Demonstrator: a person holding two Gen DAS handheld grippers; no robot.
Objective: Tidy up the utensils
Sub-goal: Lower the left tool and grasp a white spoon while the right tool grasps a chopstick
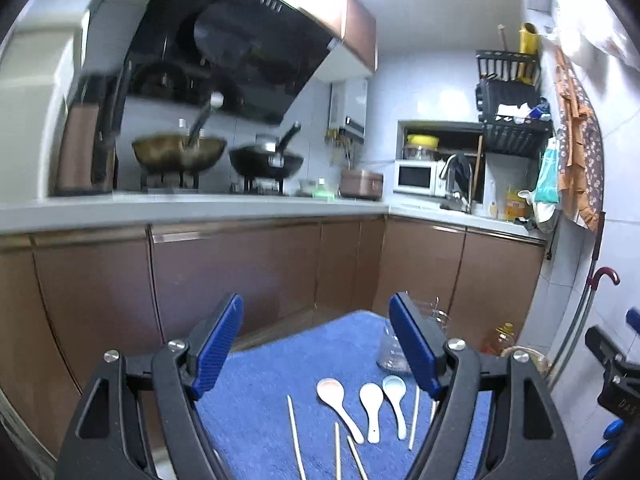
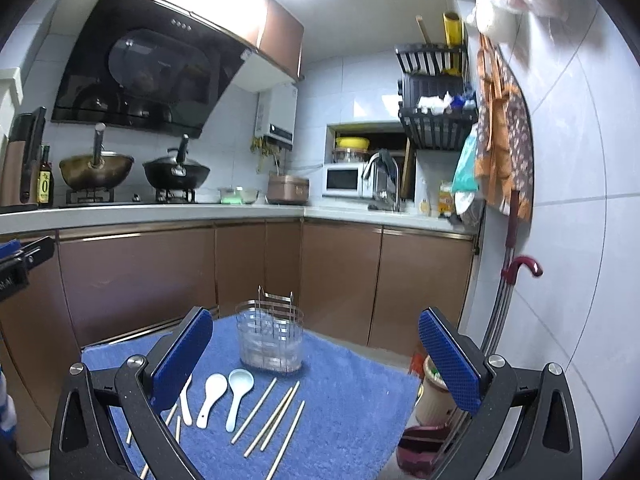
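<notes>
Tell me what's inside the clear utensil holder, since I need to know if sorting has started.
The utensil holder looks empty: only its wire divider shows through the clear wall. The spoons and chopsticks lie on the blue mat. Its very bottom is too hazy to confirm.

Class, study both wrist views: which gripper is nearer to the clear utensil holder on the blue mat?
Probably right. The right gripper faces the utensil holder squarely, seen between its open fingers. The left gripper sits off to the holder's left; its right finger partly hides the holder.

— Any writing you can make out?
— Only a large "0" on the label of the dark bottle (image 2: 45, 182) left of the stove; everything else is too blurred.
</notes>
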